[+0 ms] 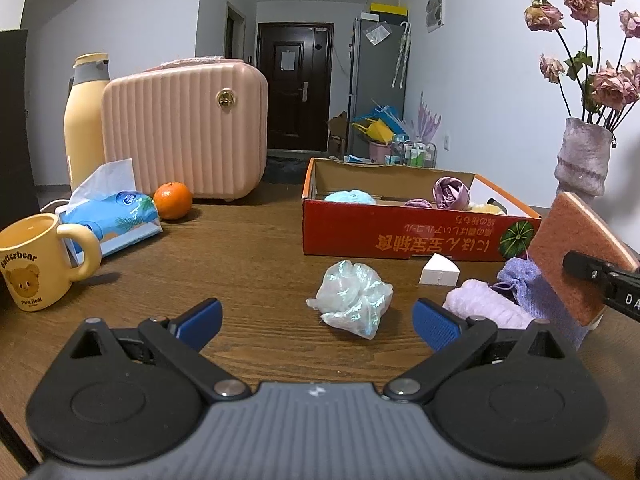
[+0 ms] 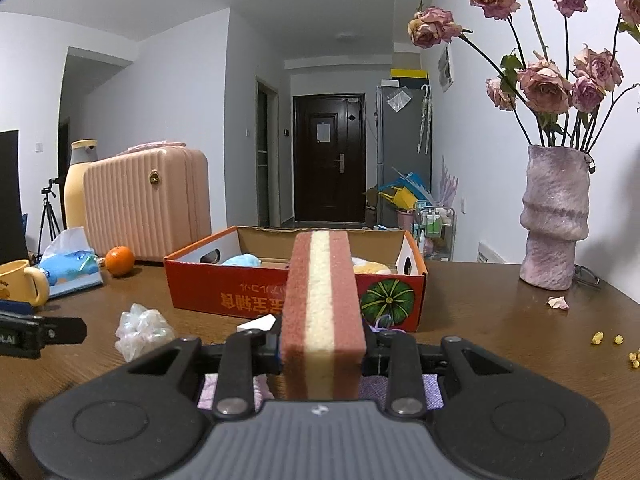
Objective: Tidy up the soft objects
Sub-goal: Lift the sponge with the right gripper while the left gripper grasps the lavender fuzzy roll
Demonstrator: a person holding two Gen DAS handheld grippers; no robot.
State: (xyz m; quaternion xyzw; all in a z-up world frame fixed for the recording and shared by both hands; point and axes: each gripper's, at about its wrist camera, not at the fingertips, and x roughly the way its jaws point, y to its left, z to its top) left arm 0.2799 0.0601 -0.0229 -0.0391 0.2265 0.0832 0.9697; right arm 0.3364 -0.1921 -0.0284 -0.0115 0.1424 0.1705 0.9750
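My right gripper is shut on a pink-and-cream sponge and holds it above the table, in front of the red cardboard box. The sponge also shows at the right of the left wrist view. My left gripper is open and empty, low over the table, just short of a crumpled iridescent bag. A lilac fluffy cloth, a purple knit pouch and a white wedge sponge lie by the box, which holds several soft items.
A yellow bear mug, a tissue pack, an orange, a pink case and a yellow flask stand at the left. A vase of dried roses stands at the right. Crumbs lie near it.
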